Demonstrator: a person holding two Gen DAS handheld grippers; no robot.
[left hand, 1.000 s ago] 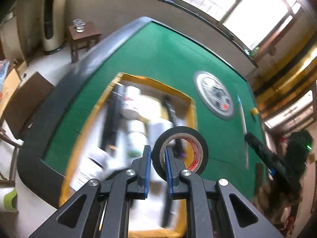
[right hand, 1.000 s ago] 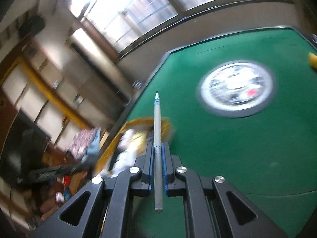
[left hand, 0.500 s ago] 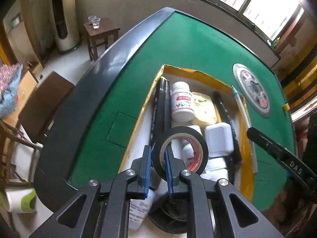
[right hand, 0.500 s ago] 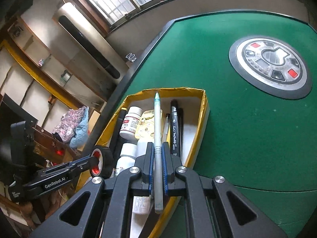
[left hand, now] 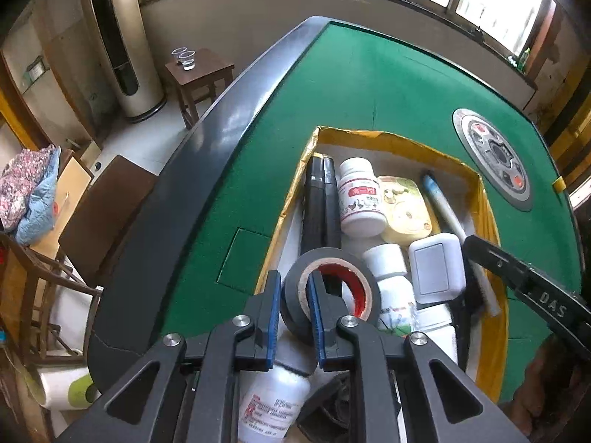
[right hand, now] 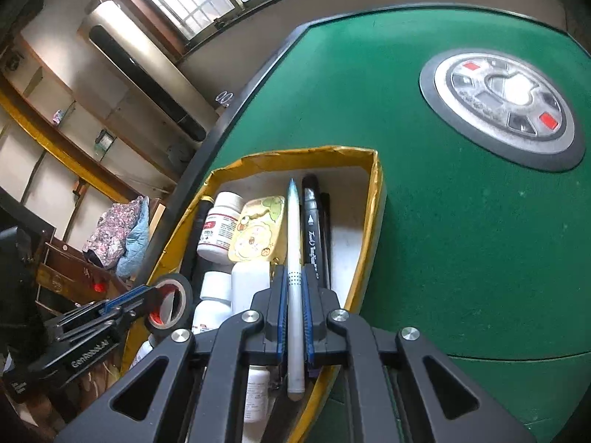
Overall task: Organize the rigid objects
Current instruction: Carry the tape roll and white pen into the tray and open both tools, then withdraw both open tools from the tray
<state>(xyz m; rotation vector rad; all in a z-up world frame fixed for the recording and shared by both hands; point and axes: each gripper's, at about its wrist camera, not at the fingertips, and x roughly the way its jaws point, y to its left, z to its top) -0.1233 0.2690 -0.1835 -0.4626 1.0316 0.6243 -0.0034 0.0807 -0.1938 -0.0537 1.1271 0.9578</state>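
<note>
- My left gripper (left hand: 293,306) has its jaws clenched almost fully on the wall of a roll of black tape (left hand: 330,292): one blue pad sits outside the ring, the other inside its red-lined core.
- My right gripper (right hand: 294,308) has its jaws nearly closed on a pale pen (right hand: 294,258), gripped at mid-barrel, with its bluish tip pointing away from me.
- A second ago the left view was blurred and sat further from the box (left hand: 384,139), and the right view showed mostly green felt, with only a corner of the box visible; both now look steeply down into it.
- The tape hangs upright above the near left part of the box, over white bottles (left hand: 386,260); I cannot tell whether it touches them.
- The pen lies lengthwise over the box interior, just beside a black marker (right hand: 314,229) on its right and a yellow cartoon tin (right hand: 258,230) on its left.
- In the left view the pen (left hand: 448,217) shows along the box's right side, with the other gripper's black finger crossing it.
- The box is a shallow cardboard tray with yellow taped edges, standing on the green table (left hand: 369,85) near its dark padded rim.
- Inside it also lie a red-labelled bottle (left hand: 360,197), a white rounded case (left hand: 436,267) and long black markers (left hand: 319,203) along the left wall.
</note>
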